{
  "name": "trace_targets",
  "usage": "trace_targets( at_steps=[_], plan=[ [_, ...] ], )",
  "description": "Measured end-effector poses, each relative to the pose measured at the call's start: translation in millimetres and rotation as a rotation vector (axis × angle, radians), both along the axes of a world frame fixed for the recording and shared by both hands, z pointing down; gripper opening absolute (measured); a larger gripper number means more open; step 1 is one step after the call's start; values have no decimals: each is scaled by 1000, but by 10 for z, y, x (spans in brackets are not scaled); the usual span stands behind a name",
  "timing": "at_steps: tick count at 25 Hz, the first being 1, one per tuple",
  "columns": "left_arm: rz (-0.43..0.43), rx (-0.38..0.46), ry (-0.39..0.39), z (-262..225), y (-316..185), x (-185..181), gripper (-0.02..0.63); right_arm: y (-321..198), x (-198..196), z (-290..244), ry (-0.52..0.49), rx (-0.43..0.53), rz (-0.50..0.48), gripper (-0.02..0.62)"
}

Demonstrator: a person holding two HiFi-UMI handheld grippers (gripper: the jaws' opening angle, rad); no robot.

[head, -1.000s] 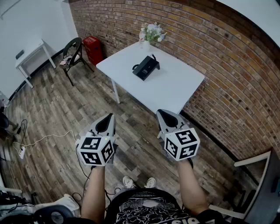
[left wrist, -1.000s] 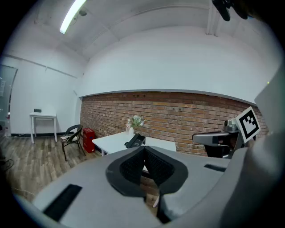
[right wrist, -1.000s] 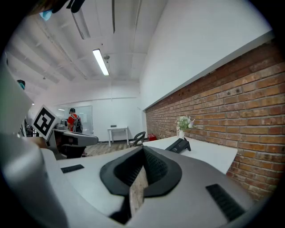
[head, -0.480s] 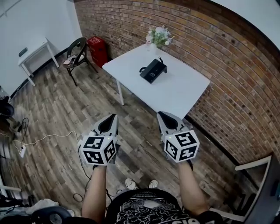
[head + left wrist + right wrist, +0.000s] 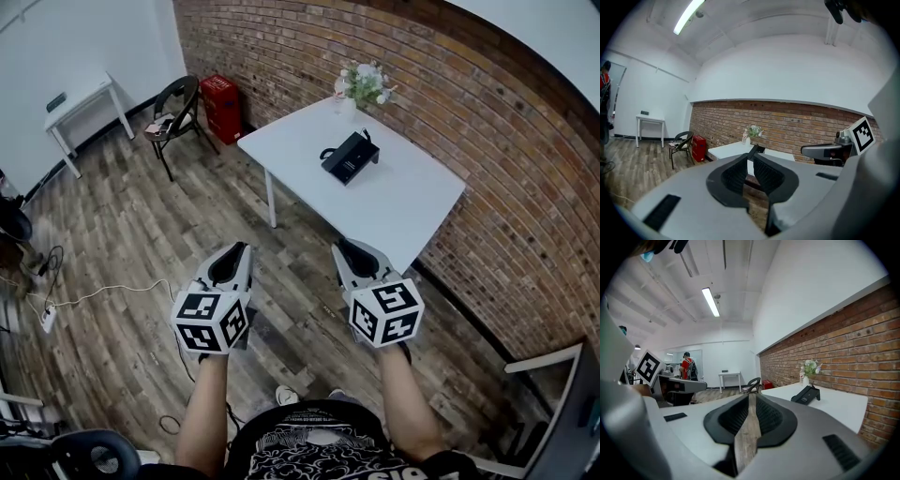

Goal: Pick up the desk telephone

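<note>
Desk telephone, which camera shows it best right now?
The head view: the whole telephone shows from above, on the white table. The right gripper view shows the telephone small and side on. The left gripper view shows only a dark sliver above the jaws.

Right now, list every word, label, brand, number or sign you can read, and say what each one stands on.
No text can be read in any view.
Desk telephone: too small for any label or key to be read.
Marker cubes: black-and-white square codes only, no letters or digits.
Red box: no legible print.
Shirt: white print, cut off at the frame edge, unreadable.
</note>
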State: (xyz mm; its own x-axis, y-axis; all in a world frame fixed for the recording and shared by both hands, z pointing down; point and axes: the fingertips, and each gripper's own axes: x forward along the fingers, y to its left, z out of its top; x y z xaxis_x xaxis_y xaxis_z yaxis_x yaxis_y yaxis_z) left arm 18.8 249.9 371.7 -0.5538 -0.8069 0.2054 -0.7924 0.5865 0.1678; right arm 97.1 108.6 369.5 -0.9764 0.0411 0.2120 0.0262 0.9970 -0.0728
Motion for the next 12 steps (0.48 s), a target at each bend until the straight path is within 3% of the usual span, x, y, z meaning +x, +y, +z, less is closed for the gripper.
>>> trace_targets(
  at_steps=[12],
  plan=[
    [16,4,15,94,30,-449,85,52,-537,72,0,-10,-11,47]
  ],
)
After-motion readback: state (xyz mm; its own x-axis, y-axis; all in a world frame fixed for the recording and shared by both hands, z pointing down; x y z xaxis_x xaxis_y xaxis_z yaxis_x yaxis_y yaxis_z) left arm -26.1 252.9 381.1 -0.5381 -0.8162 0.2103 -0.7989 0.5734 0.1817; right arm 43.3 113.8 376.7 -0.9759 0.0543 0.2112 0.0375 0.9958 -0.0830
